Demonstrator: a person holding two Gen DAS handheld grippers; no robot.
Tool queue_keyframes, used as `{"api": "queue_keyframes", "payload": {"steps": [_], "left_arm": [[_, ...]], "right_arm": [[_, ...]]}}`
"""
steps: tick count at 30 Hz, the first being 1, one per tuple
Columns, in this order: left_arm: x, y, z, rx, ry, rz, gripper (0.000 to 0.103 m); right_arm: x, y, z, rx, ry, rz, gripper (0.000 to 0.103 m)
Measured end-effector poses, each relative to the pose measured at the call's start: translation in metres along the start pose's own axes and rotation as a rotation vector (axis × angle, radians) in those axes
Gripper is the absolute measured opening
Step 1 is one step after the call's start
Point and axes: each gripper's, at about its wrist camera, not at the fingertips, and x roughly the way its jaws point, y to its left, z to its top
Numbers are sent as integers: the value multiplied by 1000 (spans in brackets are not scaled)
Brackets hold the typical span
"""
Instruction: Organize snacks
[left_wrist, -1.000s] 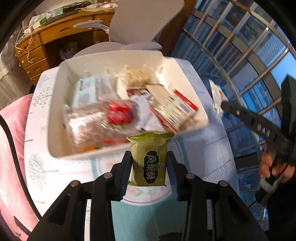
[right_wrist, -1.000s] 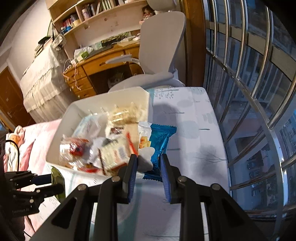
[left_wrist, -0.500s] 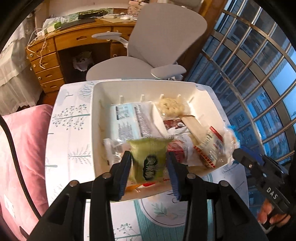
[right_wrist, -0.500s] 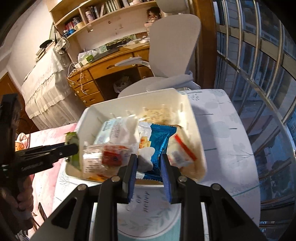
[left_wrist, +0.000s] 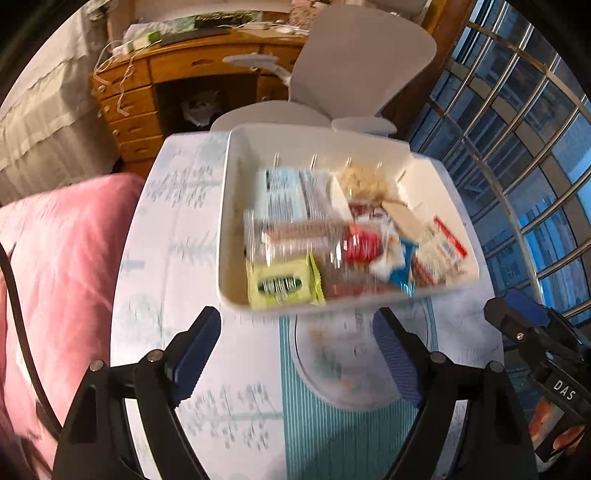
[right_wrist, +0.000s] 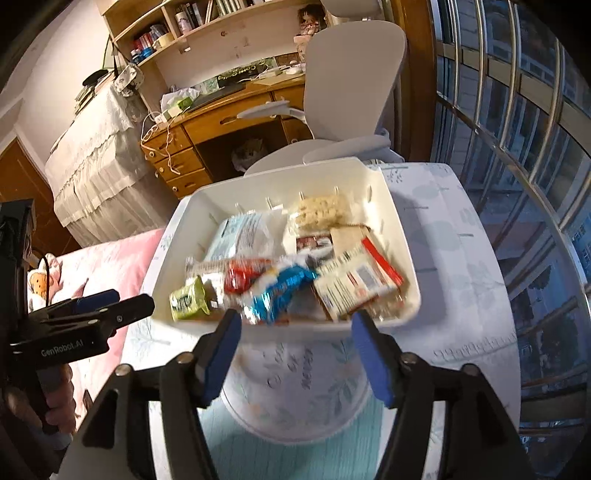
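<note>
The white bin (right_wrist: 400, 258) stands on the far half of the small table (right_wrist: 458, 258), and its far wall is close to the grey chair (right_wrist: 354, 92). To the right of the bin the table is bare up to its edge, and beyond this edge are the window bars (right_wrist: 517, 110). To the left there is a narrower bare strip, then the pink bedding (left_wrist: 55, 258). Near the bin, between it and the grippers, the table is free, with a round pattern on the cloth.

There are two grippers. The left gripper (left_wrist: 295, 354) has its jaws spread and they are opening; nothing is between them, only the table below. The right gripper (right_wrist: 295, 354) is also spread and opening, with nothing between its jaws. Each one is in front of the near wall of the bin, without touching it.

All snacks lie inside the bin. The green packet (right_wrist: 188, 301) is in the near left corner. The blue packet (right_wrist: 280, 295) lies in the near middle, on top of other packets. I also count one clear wrapper with a red label (right_wrist: 243, 273), one pale blue packet (right_wrist: 240, 232) at the far left, one bag of pale puffed pieces (right_wrist: 321, 212) at the far side, and one white and red packet (right_wrist: 360, 280) at the near right. More may be under them.

In the right wrist view the left gripper's body reads "GenRobot.AI"; in the left wrist view the other one reads "DAS". The packet writing is too blurred to read.
</note>
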Motion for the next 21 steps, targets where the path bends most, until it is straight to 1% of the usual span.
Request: {"api": "queue_keyframes", "payload": {"steps": [1,4,7,9,11,13,15,16,17,21], "left_arm": [[-3,-3,-9,-5,8,12,84],[-17,-18,-43,-5,43,47,85],[-37,-33,-75,-10,52,40,90],[-51,-44,-95,-18,53,32,91],[-66,-55,-112,-35,54,3,92],[-80,-65,-123,-46,47,-16,94],[-97,-77,-128,-24,15,-14,96],[-109,-85,-129,-7,-12,-16,99],[-117,-89,-129,1,-27,-18,102],[-148,-107,-126,30,-77,-16,102]], "right_arm": [[-4,-3,-8,-2,4,1,71],[-17,-11,-30,-8,36,-6,72],[-38,-19,-57,-41,71,-15,73],[-55,-27,-78,-51,101,0,75],[-71,-33,-95,-56,119,8,78],[-89,-38,-110,-54,128,10,80],[-106,-43,-120,-40,127,16,82],[-116,-44,-124,-36,125,20,84],[-122,-44,-126,-36,124,22,85],[-155,-42,-121,-37,93,31,90]]}}
